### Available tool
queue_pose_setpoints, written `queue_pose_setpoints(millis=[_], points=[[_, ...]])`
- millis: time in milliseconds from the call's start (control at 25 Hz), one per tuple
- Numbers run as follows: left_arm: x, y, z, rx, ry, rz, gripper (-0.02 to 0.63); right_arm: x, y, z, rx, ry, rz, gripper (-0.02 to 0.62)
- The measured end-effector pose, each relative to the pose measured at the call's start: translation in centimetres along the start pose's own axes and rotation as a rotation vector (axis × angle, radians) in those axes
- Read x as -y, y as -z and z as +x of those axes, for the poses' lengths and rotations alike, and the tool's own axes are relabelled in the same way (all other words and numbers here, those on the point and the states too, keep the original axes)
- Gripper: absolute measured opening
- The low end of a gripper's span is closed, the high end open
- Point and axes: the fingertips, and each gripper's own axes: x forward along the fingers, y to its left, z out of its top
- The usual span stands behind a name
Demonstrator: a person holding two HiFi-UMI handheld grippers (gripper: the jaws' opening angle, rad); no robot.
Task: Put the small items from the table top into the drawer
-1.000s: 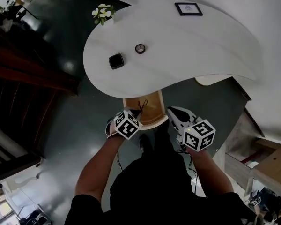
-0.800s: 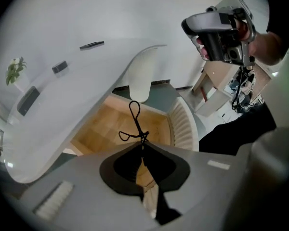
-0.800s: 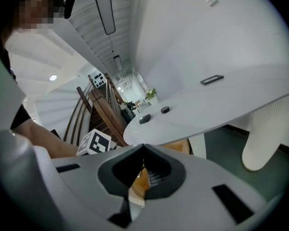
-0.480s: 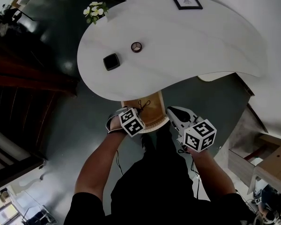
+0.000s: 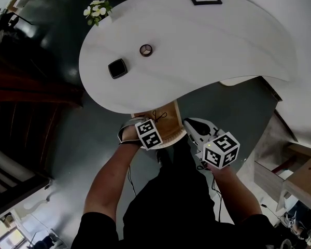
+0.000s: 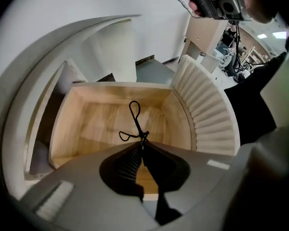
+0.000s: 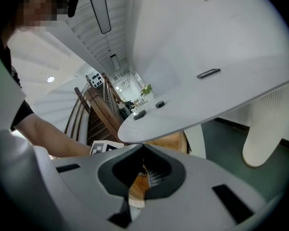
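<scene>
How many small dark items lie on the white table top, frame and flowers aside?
2. A black square piece near the table's left edge, and a round ring-like piece just right of it. None looks hidden. A black wire tool is in the left gripper.

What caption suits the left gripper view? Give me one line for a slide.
Left gripper, shut on a thin black wire-looped tool, holds it over the open pale wooden drawer.
</scene>
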Motion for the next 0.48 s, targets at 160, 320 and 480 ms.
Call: queue_pose_setpoints(millis=[160, 320, 480], points=[[0.1, 0.1, 1.1, -0.028, 0.014, -0.001, 0.025, 0.6, 0.4, 0.0, 0.002, 0.008, 0.007, 0.012], [0.5, 0.7, 2.4, -0.084, 0.031, 0.013, 0.025, 1.0, 0.8, -0.2, 0.007, 0.015, 0.014, 0.012], [0.8, 1.1, 3.4, -0.121, 0.048, 0.023, 0.026, 1.3, 1.1, -0.4, 0.01, 0.018, 0.019, 0.012]])
